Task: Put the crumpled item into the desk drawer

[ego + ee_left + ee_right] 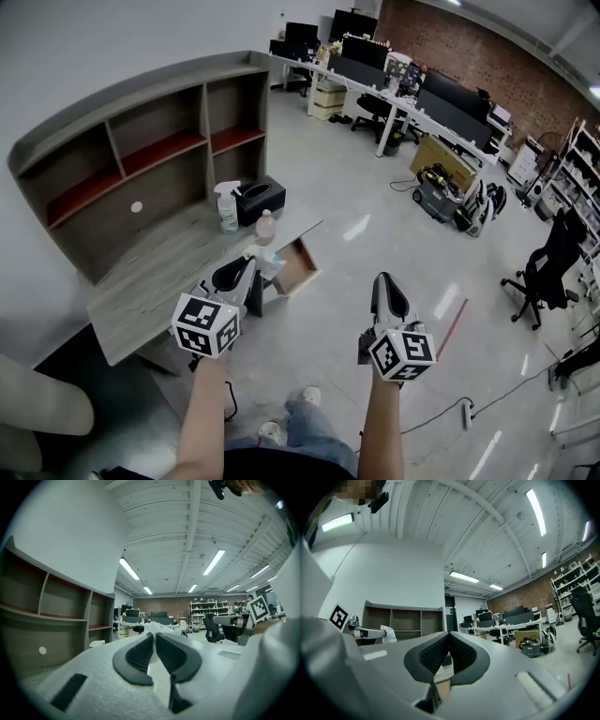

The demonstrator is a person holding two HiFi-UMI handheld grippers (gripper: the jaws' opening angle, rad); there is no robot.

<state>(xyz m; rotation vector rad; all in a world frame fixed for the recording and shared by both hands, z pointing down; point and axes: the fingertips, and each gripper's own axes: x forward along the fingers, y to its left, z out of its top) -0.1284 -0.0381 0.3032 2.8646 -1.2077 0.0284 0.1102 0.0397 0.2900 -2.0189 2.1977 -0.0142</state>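
**Head view: item gripped, drawer open, drop not yet made**

The crumpled item (157, 627), a white wad, is pinched at the tips of the left hand-held gripper (251, 263). Its jaws are nearly pressed together on the wad. The same wad is seen at that gripper's tip from the right gripper view.

The right hand-held gripper (385, 278) is held well apart to the right. Its jaws are pressed together with nothing between them.

The drawer (298, 268) is pulled out at the near right end of the table (150, 277). Its opening is exposed, but its contents cannot be made out.

The item is carried in the air near the drawer's left edge, by the table's near right corner. It is not inside the drawer.

Status, as judged:
- **Done:** pick-up and drawer opening.
- **Left:** the wad is to be moved right over the opening, lowered and released.
- **Unclear:** the task does not say whether the drawer is to be shut afterwards.

The spray bottle (226, 208), black box (260, 200) and small bottle (265, 228) stand on the table farther back. They are judged to be clear of the path.
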